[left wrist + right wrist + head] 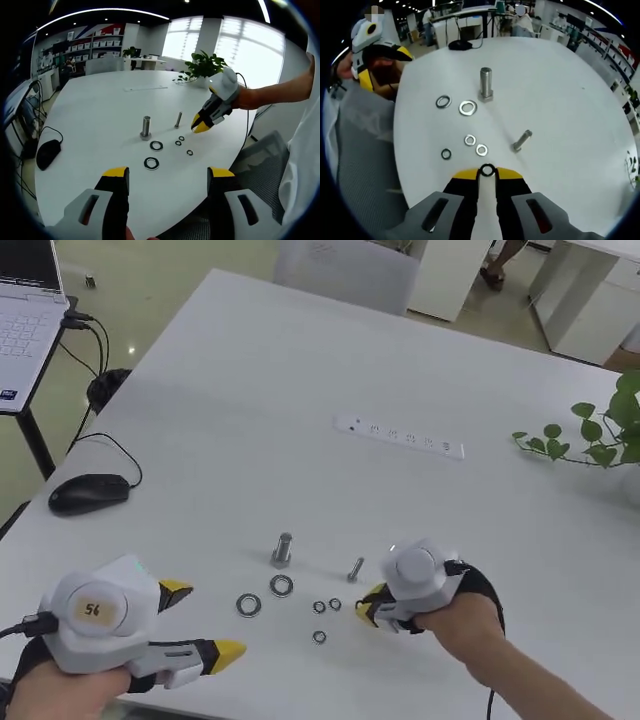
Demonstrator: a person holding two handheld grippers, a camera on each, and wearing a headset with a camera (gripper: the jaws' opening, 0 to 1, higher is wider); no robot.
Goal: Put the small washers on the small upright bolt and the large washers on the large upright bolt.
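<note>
Pinches one small washer (487,170) between the nearly closed tips of the right tool (487,175), near the small bolt (521,140). Holds the left tool (168,173) with jaws wide apart above the front edge of the bench (100,110). Leaves three more small washers (470,140) loose on the bench, between the right tool and the two large washers (468,107) lying flat beside the large bolt (486,82). Keeps both bolts upright on their heads. Hides the pinched washer behind the right tool's body in the head view. Cuts off a laptop (25,300) at that view's left edge and a plant (600,430) at its right, with a mouse (88,494) and a power strip (398,435) in full sight.
</note>
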